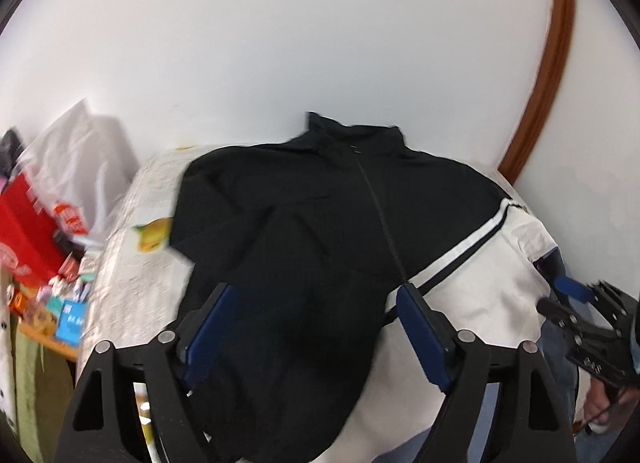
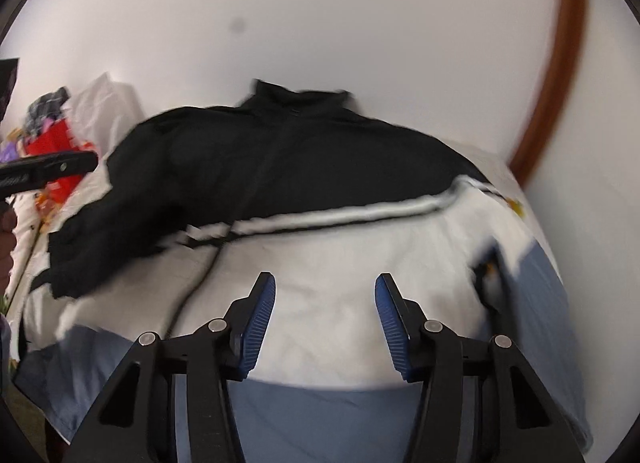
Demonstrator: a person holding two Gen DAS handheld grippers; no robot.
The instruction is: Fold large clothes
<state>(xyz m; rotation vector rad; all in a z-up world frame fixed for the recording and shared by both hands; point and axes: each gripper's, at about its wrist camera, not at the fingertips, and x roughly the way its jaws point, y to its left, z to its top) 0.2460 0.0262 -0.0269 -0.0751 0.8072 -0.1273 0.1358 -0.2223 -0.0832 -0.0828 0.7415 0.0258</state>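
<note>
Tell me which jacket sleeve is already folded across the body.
The all-black sleeve on the picture's left lies across the jacket; the opposite sleeve remains unfolded at the side.

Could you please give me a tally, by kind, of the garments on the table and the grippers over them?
Jackets: 1, the black and white jacket lying zip-up on the table.
Grippers: 2, the left gripper and the right gripper, both with jaws apart and nothing between the pads.
Total: 3

Home: cluttered shelf [image 1: 48,303], patterned tablecloth [image 1: 132,247]
</note>
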